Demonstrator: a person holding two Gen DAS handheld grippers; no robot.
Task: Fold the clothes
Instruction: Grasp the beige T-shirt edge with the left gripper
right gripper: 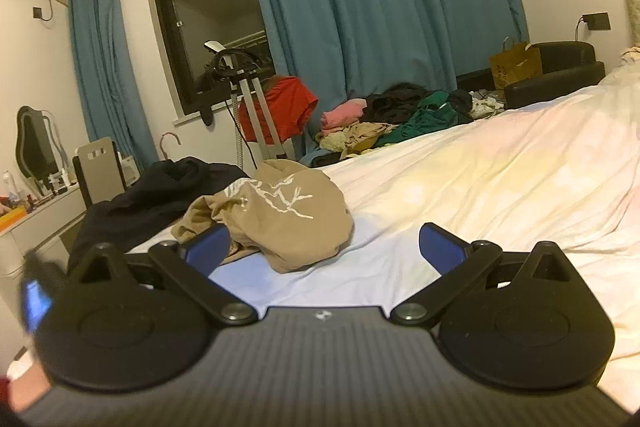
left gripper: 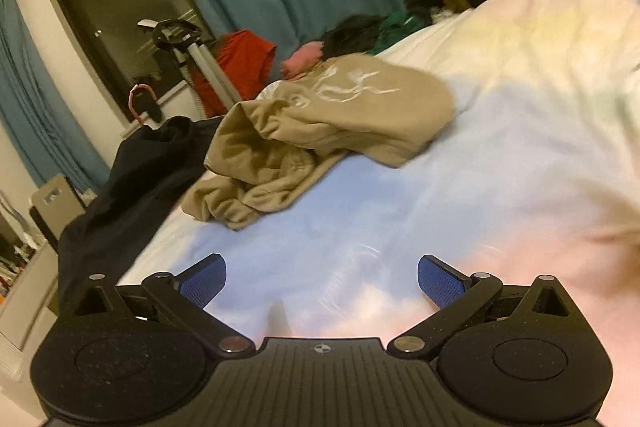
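A pastel sheet [right gripper: 500, 179] covers the bed, and a crumpled tan top [right gripper: 280, 219] with a white branch print lies on it near the left edge. Just left of the top, a dark garment [right gripper: 160, 195] is heaped at the bed's edge, touching the tan cloth. Far behind, a pile of clothes [right gripper: 400, 119] sits beyond the bed in front of teal curtains [right gripper: 380, 7], with a red shirt [right gripper: 288, 107] hung on a metal stand [right gripper: 256, 107] by the dark window [right gripper: 208, 7]. A paper bag [right gripper: 516, 65] and a black seat [right gripper: 560, 75] stand at far right.

The left tongs [left gripper: 322, 281] hover over bare sheet, jaws spread wide and empty; the tan top [left gripper: 320, 131] lies ahead of them and a little left, well apart. The right tongs [right gripper: 324, 251] are also spread wide and empty, with the tan top just beyond the left finger [right gripper: 208, 251], whose tip overlaps its near edge; whether they touch is unclear.
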